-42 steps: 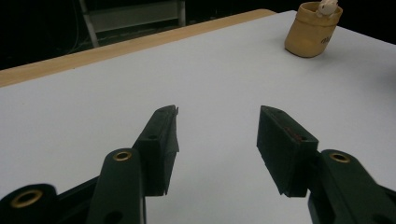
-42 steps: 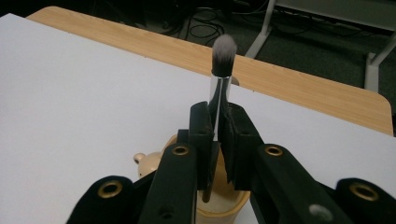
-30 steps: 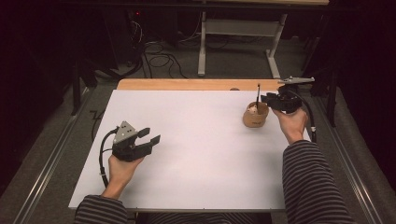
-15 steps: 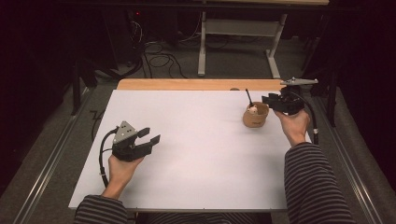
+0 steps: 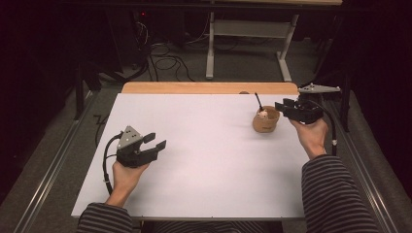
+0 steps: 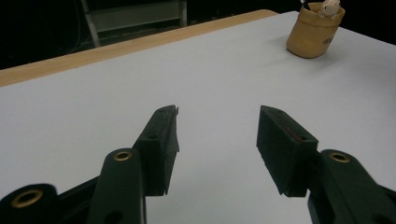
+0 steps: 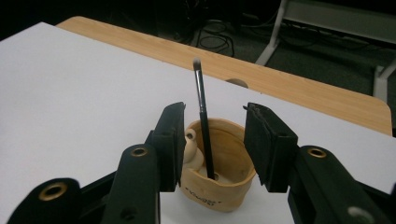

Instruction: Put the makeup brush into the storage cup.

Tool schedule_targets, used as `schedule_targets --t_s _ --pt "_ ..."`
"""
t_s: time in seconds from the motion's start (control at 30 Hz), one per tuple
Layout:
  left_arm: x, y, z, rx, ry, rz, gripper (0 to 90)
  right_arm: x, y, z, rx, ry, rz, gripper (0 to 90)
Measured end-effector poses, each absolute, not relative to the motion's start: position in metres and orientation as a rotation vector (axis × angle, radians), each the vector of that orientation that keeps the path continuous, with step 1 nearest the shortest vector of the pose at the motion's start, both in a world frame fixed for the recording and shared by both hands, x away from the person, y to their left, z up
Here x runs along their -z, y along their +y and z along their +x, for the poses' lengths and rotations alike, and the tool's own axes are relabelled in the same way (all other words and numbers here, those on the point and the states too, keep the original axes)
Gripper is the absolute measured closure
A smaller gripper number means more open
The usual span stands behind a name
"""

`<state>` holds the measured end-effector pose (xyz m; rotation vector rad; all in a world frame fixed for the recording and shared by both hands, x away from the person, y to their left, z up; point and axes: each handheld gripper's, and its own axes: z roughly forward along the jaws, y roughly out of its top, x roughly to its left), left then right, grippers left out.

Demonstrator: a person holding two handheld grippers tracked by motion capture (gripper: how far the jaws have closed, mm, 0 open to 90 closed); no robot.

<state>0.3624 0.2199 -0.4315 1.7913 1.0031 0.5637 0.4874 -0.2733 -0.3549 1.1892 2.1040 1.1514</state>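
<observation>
On the far right of the white table (image 5: 204, 160) sits a tan cup (image 5: 265, 121), and my right gripper (image 5: 286, 108) hangs just beside it, on its right as the high view has it. My right hand (image 5: 311, 136) holds that gripper roughly level, jaws aimed across at the cup. Those jaws have just been opening; they stand apart now with nothing pressed between the pads. From the right gripper view the cup (image 7: 218, 168) lies beyond the jaws and shows through the gap, and a thin dark brush (image 7: 202, 116) stands in it, leaning a little, its tip up above the rim. A small pale figure (image 7: 191, 148) sits at the cup's inner edge, partly hidden by one jaw. The brush touches neither pad that I can see.

My left gripper (image 5: 154, 143) rests well apart from all that, over the near left part of the table, in my left hand (image 5: 127, 174), with its cable looping off to the side. Its jaws stand wide with nothing but bare table between them. In the left gripper view the cup (image 6: 314, 32) is far off at the upper right, the pale figure peeking over its rim

A wooden strip (image 5: 209, 88) runs along the table's far edge
</observation>
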Motion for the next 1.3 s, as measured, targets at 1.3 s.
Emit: schedule_targets --t_s 1.3 --pt "0.428 0.224 0.355 -0.579 1.003 1.77 48.0 0.339 -0.278 0.413 -1.295 2.1 1.059 55.7"
